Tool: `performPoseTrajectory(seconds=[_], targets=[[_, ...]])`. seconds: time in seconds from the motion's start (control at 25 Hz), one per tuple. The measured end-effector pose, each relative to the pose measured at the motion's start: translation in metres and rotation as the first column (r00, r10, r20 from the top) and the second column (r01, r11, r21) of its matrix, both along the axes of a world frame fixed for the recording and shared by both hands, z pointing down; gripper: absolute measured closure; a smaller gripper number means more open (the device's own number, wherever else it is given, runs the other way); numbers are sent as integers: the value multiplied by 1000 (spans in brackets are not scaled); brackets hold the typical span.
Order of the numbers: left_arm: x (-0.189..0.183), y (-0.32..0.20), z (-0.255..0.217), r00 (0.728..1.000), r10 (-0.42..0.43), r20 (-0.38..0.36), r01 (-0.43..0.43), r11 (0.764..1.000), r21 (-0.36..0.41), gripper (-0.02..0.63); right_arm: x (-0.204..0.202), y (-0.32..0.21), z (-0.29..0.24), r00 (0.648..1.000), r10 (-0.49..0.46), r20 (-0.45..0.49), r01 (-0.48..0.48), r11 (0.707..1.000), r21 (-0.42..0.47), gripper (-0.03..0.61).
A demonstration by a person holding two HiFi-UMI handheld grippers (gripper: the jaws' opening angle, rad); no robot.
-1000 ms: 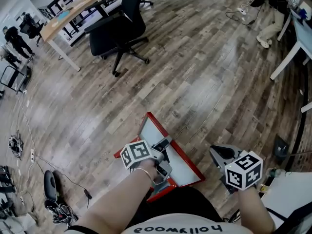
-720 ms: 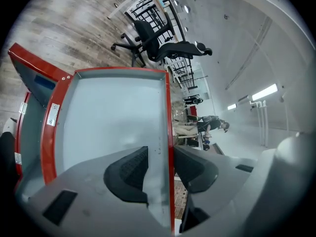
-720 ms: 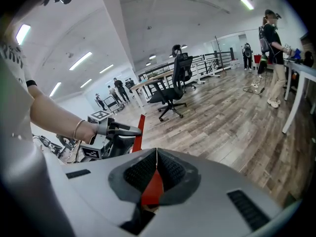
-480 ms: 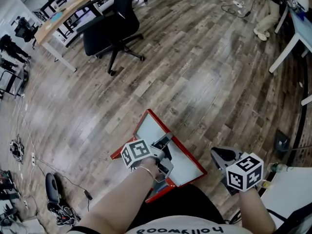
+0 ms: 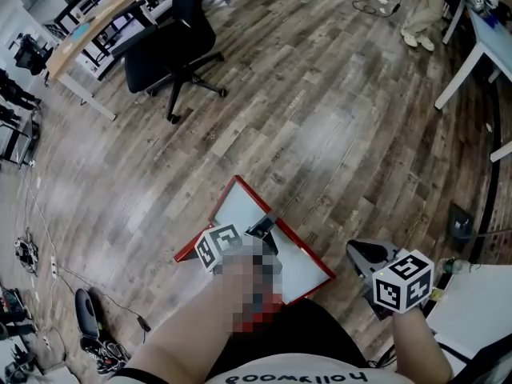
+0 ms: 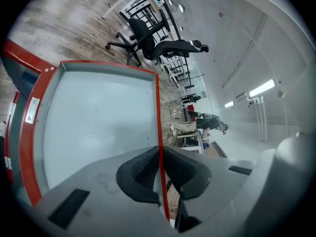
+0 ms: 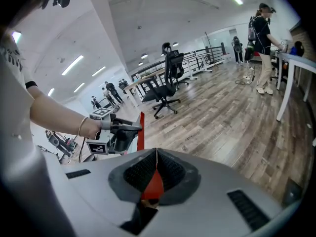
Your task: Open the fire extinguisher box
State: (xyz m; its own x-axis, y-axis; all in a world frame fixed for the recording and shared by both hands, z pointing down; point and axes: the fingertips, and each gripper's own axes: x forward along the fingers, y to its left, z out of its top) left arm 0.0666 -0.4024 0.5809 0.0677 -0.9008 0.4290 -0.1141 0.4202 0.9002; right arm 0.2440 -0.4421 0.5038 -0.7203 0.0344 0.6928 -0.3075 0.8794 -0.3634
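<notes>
The fire extinguisher box's door [image 5: 298, 264] is a pale panel in a red frame, standing open over the wood floor below me. My left gripper [image 5: 262, 227] is at the door's near edge. In the left gripper view the jaws [image 6: 159, 154] are closing, and the thin red door edge [image 6: 158, 113] runs between the black pads, which press on it. The door panel [image 6: 98, 117] fills that view's left. My right gripper [image 5: 358, 252] hangs apart to the right, shut with nothing in it [image 7: 157, 169]. From there I see the left gripper [image 7: 121, 132] on the red edge [image 7: 140, 131].
A black office chair [image 5: 164, 50] and a wooden desk [image 5: 96, 18] stand far left. White table legs [image 5: 468, 62] are at the right. Cables [image 5: 28, 246] and a dark shoe [image 5: 84, 306] lie on the floor at left. A person [image 7: 261, 31] stands far off.
The door and my left gripper sit slightly further left and up in the head view than a second ago. The right gripper has stayed where it was.
</notes>
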Motion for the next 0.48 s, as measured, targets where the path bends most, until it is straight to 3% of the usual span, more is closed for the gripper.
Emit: performPoseTrajectory(seconds=[0.12, 0.48], targets=[[0, -1, 2, 999, -16, -35, 17, 999, 34, 586, 2, 0, 1, 1000, 0, -4, 0, 1000, -4, 568], [-2, 4, -10, 1000, 18, 17, -19, 997, 74, 586, -2, 7, -4, 999, -10, 35, 11, 999, -36, 568]])
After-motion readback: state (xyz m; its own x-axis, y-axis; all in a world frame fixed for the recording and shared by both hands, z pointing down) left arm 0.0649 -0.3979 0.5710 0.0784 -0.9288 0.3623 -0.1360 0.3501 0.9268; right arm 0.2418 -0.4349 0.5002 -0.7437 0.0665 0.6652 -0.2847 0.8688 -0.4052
